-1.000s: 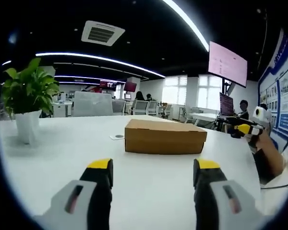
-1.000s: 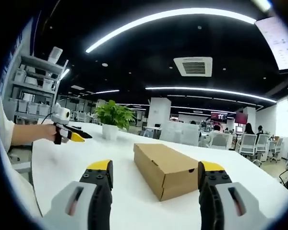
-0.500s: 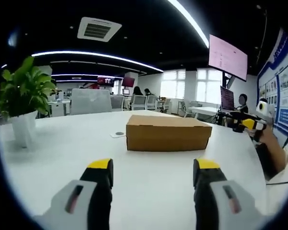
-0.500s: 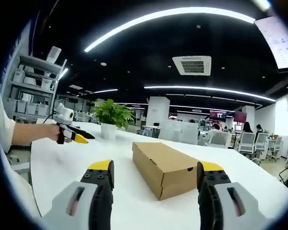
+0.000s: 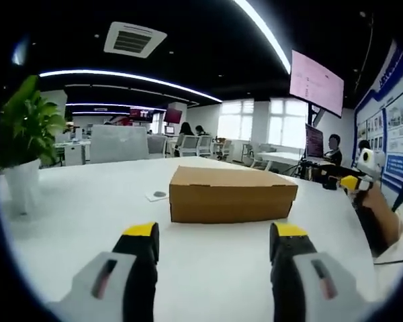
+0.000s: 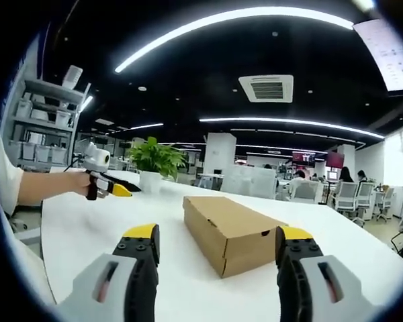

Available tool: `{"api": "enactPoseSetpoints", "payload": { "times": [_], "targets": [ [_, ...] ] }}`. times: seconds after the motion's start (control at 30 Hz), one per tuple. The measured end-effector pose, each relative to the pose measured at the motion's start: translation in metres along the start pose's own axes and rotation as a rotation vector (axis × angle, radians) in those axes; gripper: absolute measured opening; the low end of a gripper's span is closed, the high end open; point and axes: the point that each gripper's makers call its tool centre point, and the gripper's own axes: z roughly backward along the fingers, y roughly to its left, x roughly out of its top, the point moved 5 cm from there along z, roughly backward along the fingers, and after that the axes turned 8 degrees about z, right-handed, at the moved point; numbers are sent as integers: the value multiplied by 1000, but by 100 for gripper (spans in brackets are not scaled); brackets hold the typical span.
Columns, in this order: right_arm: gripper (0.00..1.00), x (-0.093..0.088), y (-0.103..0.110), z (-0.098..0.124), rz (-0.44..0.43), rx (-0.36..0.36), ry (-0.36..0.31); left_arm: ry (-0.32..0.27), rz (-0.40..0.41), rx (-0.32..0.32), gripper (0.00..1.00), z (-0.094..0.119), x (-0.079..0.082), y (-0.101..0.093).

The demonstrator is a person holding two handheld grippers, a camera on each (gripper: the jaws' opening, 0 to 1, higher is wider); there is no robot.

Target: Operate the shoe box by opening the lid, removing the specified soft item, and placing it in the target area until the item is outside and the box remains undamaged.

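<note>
Your left gripper (image 5: 213, 235) and right gripper (image 6: 216, 236): jaws spread wide, holding nothing, above the white desk (image 5: 87, 215). Cardboard shoe box (image 5: 232, 194) sits mid-desk ahead of both, lid closed; contents hidden. Small tag (image 5: 157, 195) just beside it, unreadable. Potted plant (image 6: 150, 164) near the far edge, cut off in the left gripper view. Open office behind: chairs, ceiling light strips, wall screen (image 5: 316, 82).

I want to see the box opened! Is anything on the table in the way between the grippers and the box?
No. Bare table lies between the left gripper and the closed box, and likewise ahead of the right gripper. The plant stands off to the side.
</note>
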Motion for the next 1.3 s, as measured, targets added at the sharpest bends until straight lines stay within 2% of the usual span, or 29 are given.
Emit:
{"api": "enactPoseSetpoints", "payload": {
  "times": [0.13, 0.3, 0.63, 0.87, 1.0, 1.2, 1.23, 1.27, 1.3],
  "targets": [
    [72, -2, -3, -1, -7, -9, 2, 13, -8, -6, 69, -4, -3, 0],
    [72, -2, -4, -1, -9, -13, 2, 28, 19, -20, 69, -7, -13, 4],
    [72, -3, 0, -11, -7, 4, 13, 1, 16, -30, 69, -16, 0, 14],
    [72, -3, 0, -16, 5, -1, 29, 40, -11, -31, 69, -27, 0, 21],
    [72, -4, -4, -16, -10, -17, 27, 20, 27, -36, 69, -29, 0, 26],
    [72, -7, -6, -17, -19, -23, 27, 9, 40, -28, 69, -32, -2, 33],
    [72, -8, -6, -18, -21, -23, 28, 0, 43, -16, 69, -33, -1, 35],
    [72, -9, -6, -18, -26, -25, 28, -37, 43, 3, 69, -33, 4, 38],
    [72, -9, -6, -19, -30, -27, 28, -46, 53, -4, 69, -34, 4, 38]
  ]
}}
